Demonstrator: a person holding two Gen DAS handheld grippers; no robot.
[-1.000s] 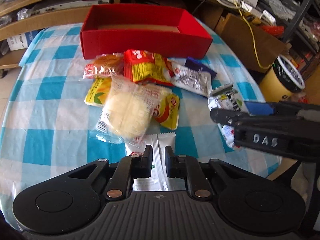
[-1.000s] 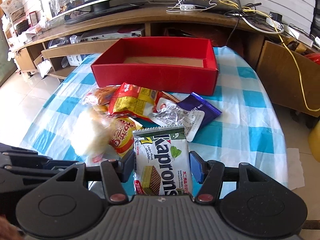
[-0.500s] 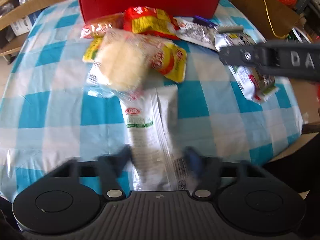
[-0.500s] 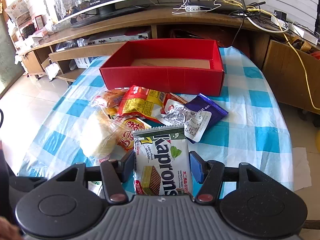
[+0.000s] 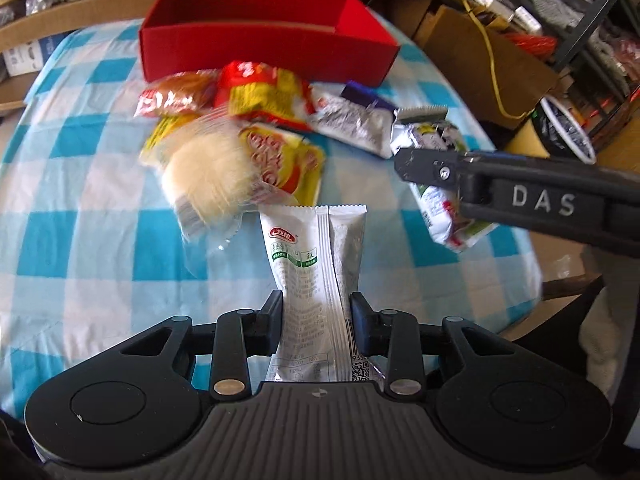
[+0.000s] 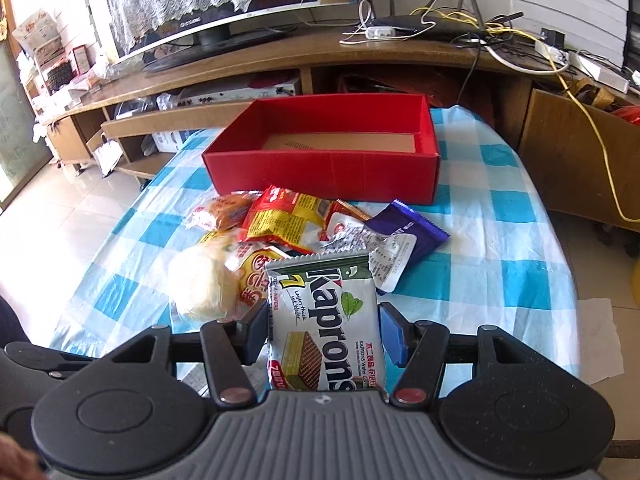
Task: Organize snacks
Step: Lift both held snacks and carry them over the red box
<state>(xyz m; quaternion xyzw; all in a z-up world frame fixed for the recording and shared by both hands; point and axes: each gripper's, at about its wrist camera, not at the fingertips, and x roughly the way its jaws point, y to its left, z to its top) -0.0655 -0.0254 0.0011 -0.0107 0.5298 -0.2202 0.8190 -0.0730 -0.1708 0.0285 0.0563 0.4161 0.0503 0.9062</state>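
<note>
Matt red cardboard box (image 6: pixel 324 168); glossy plastic wafer pack (image 6: pixel 324 320); crinkly foil sachet (image 5: pixel 316 272); checked cloth on counter (image 6: pixel 480 248).

white sachet (image 5: pixel 316 264) upright in my left tongs, kaprons wafer pack (image 6: pixel 324 324) in my right; other snacks (image 6: pixel 288 220) heaped before the red box (image 6: pixel 324 168).

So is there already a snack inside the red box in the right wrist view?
No, the red box shows only its bare cardboard floor; the snacks lie on the tablecloth in front of it.
</note>
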